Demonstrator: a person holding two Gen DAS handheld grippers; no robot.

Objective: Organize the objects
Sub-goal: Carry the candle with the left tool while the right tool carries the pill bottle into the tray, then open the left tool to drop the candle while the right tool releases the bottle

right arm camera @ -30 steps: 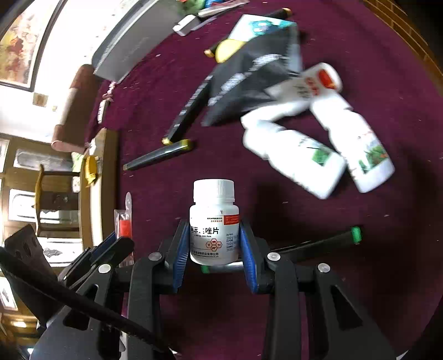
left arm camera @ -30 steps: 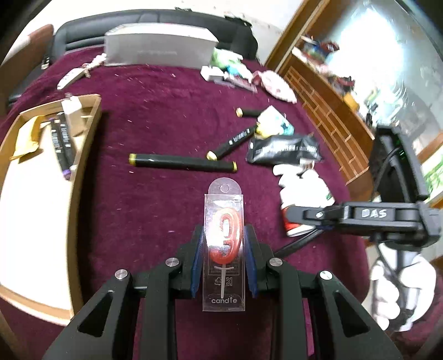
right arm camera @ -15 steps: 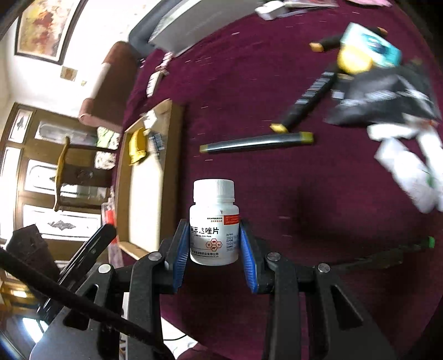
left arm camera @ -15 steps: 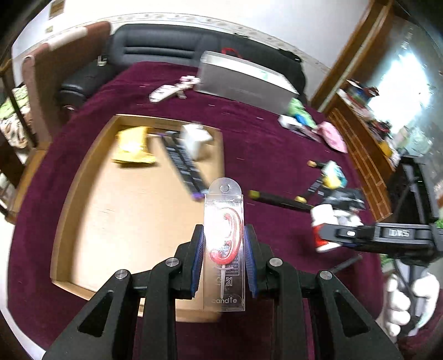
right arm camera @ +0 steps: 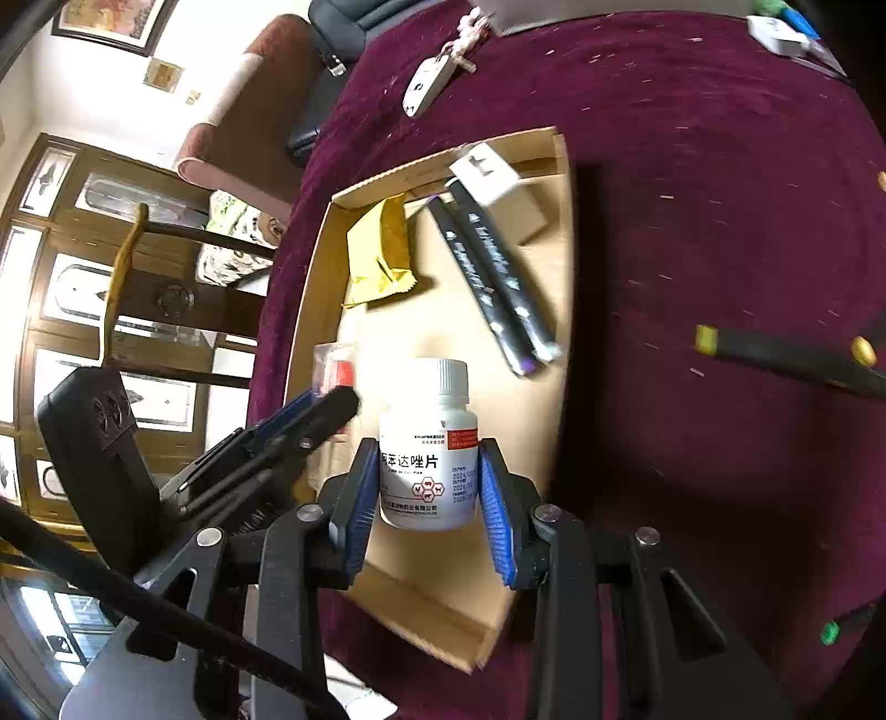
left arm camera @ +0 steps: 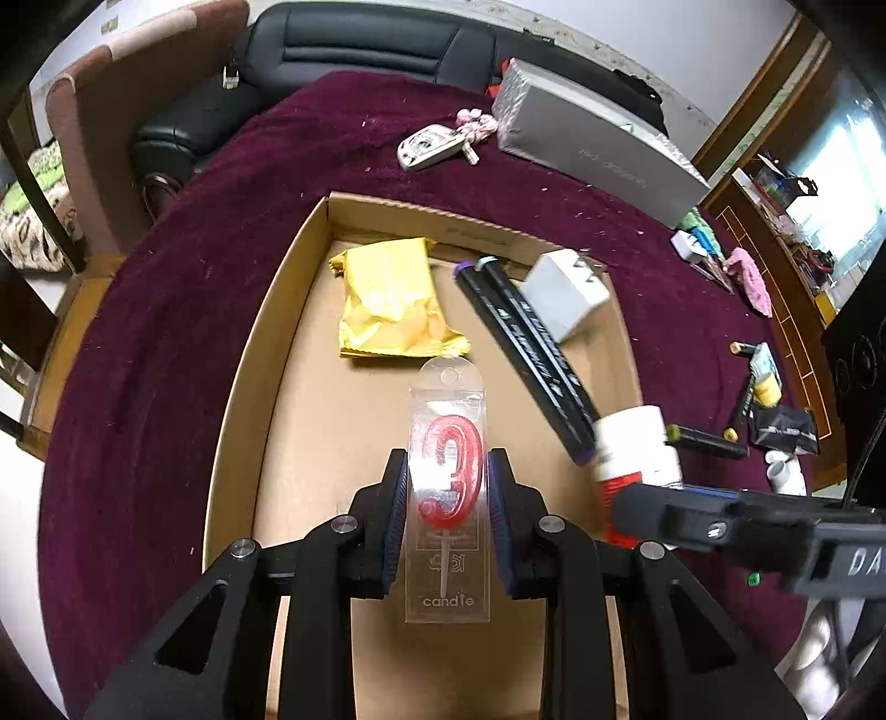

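Candle pack [left arm camera: 447,487]: clear plastic sleeve, red number candle inside, "candle" printed at its foot. Pinched upright between the blue pads of the left gripper [left arm camera: 447,518], held over the floor of the cardboard tray [left arm camera: 260,354].

Pill bottle [right arm camera: 427,450]: white, white cap, red band on the label, Chinese characters only partly legible. Clamped at its sides by the right gripper [right arm camera: 425,495], above the tray's near right part, close to the right wall. In the left view the bottle sits just right of the candle pack, part hidden behind the right gripper's black finger.

Already in the tray: yellow foil packet [left arm camera: 387,299] toward the far left; two black markers [left arm camera: 526,343] lying side by side on a diagonal, white lettering too small to read; white plug adapter [left arm camera: 567,293] touching their far ends, by the far right corner.

Tray rests on a maroon cloth [left arm camera: 166,310]. Beyond the tray's far wall: a white key fob [left arm camera: 429,152] and a long silver box [left arm camera: 598,149] with faint, unreadable print. Well right of the tray: loose markers [right arm camera: 786,351], a black pouch [left arm camera: 783,429], small clutter. Black sofa [left arm camera: 365,50] behind the table.
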